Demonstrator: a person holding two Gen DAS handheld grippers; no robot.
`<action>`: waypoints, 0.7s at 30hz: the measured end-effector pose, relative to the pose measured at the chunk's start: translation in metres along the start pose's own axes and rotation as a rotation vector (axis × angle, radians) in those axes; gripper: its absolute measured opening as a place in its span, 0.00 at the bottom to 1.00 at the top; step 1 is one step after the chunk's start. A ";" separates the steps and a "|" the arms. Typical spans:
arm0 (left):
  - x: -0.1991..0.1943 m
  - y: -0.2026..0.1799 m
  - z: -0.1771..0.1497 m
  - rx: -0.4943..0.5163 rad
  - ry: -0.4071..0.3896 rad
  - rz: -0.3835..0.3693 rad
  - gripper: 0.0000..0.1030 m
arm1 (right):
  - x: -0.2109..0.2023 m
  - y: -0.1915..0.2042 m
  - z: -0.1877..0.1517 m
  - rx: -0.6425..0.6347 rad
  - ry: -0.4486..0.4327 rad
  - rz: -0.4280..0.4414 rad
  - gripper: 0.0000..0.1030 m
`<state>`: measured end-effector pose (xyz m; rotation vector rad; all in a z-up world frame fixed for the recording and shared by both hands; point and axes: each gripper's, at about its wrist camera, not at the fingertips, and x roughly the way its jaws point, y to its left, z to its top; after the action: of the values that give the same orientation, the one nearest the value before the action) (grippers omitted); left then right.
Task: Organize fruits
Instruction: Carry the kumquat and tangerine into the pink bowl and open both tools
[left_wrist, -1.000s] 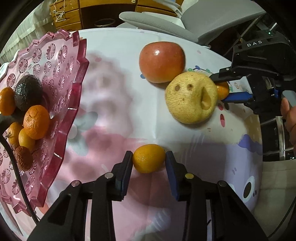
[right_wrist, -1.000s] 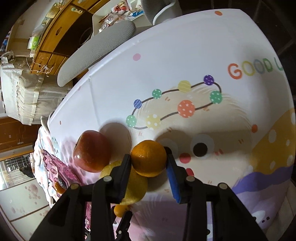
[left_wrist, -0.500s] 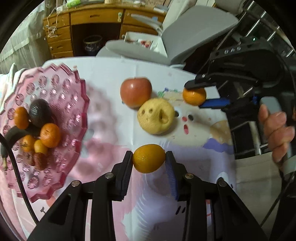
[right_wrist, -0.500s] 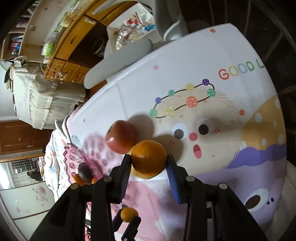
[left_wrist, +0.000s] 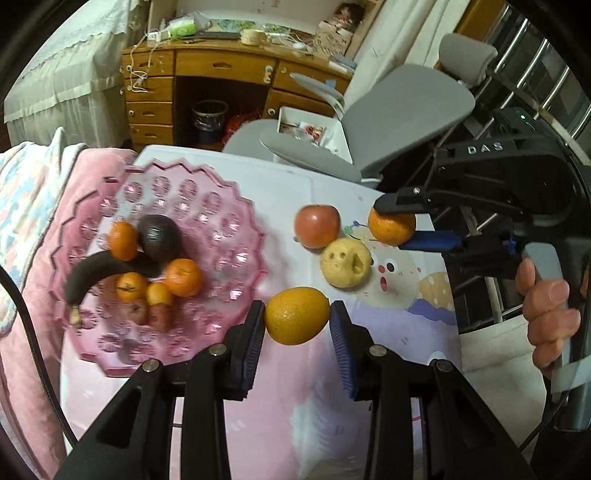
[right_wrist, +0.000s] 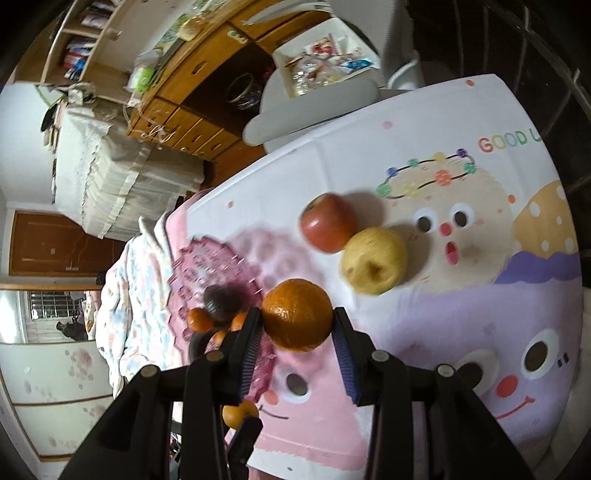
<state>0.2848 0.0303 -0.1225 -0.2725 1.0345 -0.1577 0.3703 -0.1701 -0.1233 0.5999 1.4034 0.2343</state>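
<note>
Pink glass plate far left on the counter, holding a dark banana, a dark round fruit, several small oranges. Left hand-held gripper clamped on an oval orange, lifted above the cartoon cloth, just right of the plate rim. Red apple and yellow apple touching, mid counter. Right hand-held gripper pinching a round orange, off the surface; in the left view it sits right of the apples, a hand on its handle. Grey chair behind.
</note>
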 end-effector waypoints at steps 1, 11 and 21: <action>-0.005 0.006 0.001 0.000 -0.006 -0.002 0.33 | 0.000 0.007 -0.005 -0.005 -0.003 0.002 0.38; -0.044 0.066 0.007 0.067 0.002 -0.031 0.33 | 0.013 0.063 -0.054 0.011 -0.031 0.014 0.38; -0.044 0.118 0.011 0.144 0.073 -0.063 0.33 | 0.048 0.087 -0.096 0.098 -0.061 0.056 0.38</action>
<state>0.2721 0.1561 -0.1164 -0.1693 1.0817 -0.2999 0.3031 -0.0497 -0.1238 0.7220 1.3466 0.1911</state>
